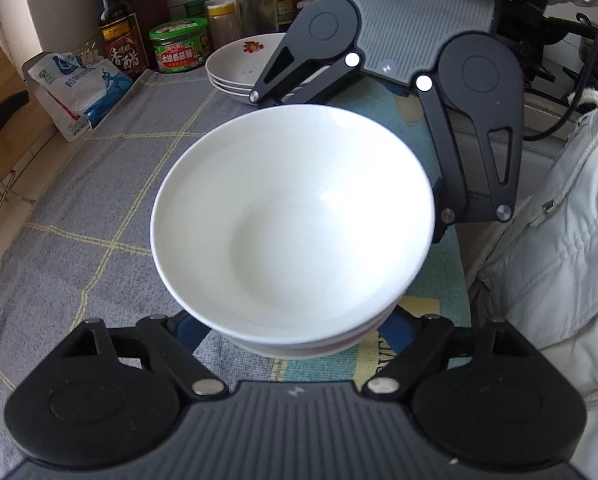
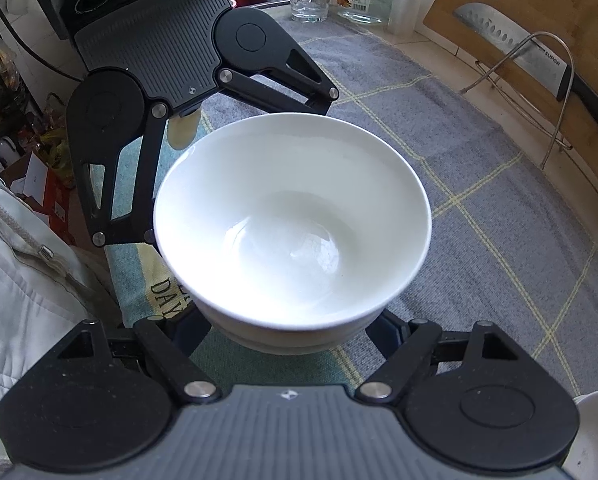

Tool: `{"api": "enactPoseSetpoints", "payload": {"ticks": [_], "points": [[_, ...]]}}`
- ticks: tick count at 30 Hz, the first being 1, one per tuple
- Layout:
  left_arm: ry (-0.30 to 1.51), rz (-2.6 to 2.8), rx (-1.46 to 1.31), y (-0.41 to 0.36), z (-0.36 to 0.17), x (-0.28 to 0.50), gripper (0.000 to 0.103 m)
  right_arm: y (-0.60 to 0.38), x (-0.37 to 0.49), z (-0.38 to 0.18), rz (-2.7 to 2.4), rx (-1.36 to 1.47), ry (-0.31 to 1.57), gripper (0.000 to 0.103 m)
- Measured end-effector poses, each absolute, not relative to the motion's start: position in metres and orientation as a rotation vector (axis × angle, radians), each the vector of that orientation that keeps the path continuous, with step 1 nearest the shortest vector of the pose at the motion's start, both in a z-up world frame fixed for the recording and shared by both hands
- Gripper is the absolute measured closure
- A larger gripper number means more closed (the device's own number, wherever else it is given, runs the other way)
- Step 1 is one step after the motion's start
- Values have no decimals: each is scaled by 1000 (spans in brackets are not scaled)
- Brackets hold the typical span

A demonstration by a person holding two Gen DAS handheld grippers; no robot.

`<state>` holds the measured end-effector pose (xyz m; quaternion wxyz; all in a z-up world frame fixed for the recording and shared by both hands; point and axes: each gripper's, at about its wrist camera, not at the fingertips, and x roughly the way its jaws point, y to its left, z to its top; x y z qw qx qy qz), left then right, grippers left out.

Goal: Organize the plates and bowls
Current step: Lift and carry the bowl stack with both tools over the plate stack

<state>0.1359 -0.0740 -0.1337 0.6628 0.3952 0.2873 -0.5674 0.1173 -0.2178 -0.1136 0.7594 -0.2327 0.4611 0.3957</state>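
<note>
Left gripper (image 1: pixel 295 332) and right gripper (image 2: pixel 295 332) spread wide around stacked white bowls (image 1: pixel 293 224), fingertips hidden under rims; open cloth-covered surface (image 1: pixel 79 208) leftward, plates (image 1: pixel 239 68) behind.

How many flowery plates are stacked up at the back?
3, as far as the rims show. The flowery plates sit nested in one pile on the grey cloth, behind the white bowl and beside the green jar. More could hide underneath.

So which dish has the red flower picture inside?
The top plate of the stack at the back, beside the green-lidded jar. The white bowl between the tongs is plain inside.
</note>
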Motion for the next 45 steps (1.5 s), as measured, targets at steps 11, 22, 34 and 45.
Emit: {"api": "enactPoseSetpoints", "payload": {"ticks": [11, 22, 34, 45], "points": [[631, -1265, 917, -87, -117, 129, 17, -234, 115, -97, 870, -506, 984, 16], [579, -1274, 950, -146, -99, 128, 17, -293, 119, -70, 837, -496, 951, 16], [495, -1335, 969, -242, -90, 139, 17, -389, 121, -49, 744, -500, 933, 16], [486, -1387, 987, -311, -108, 156, 17, -455, 126, -59, 668, -479, 954, 16]]}}
